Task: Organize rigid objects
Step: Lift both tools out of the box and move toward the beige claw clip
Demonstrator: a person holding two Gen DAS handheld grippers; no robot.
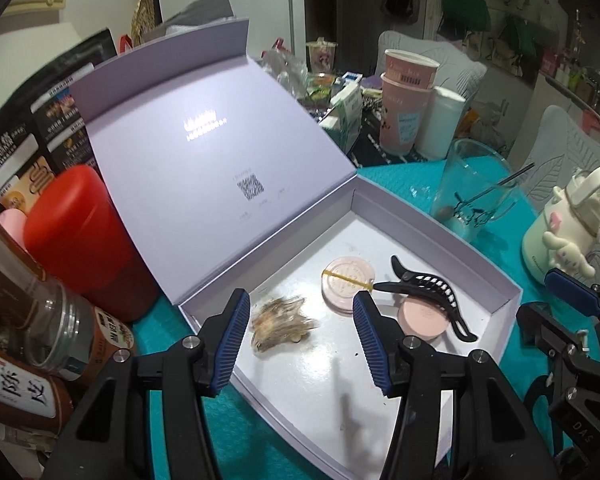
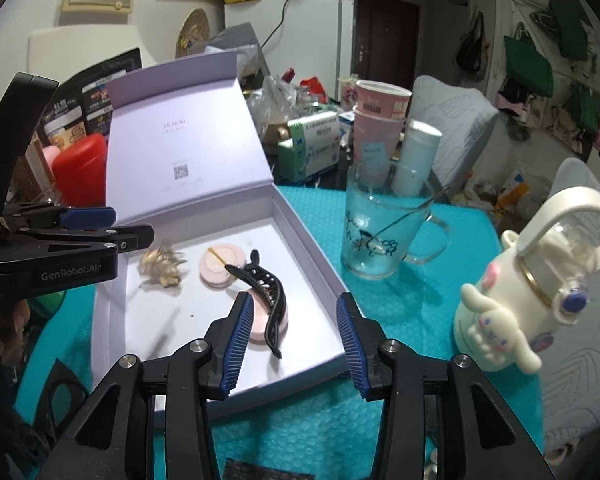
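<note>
Both of your tongs hang released over the open lavender box (image 1: 500, 300) on the teal bench (image 2: 380, 320), nothing between either pair of pads. Your left tongs (image 1: 300, 336) frame the box's near-left part, with the tuft of blond hair (image 1: 282, 322) lying right between the blue fingers but beneath them, not touched. Your right tongs (image 2: 296, 344) sit over the box's near-right rim, spread and empty.

Inside the box lie the things so far: the black hair claw clip (image 2: 268, 300), draped across a pink round compact (image 2: 260, 330), with a second pink compact (image 2: 220, 266) just beyond it, a yellow band across its top.

Here's the relation that counts: the clip's long axis runs from far-left to near-right in the right wrist view, its near tip ending just ahead of your right tongs' left finger. So the right hand is the nearer one to it. The cream character bottle (image 2: 516, 296) stands outside the box, off to your right, also on the right hand's side. My guess is that's the next piece to bring in.
</note>
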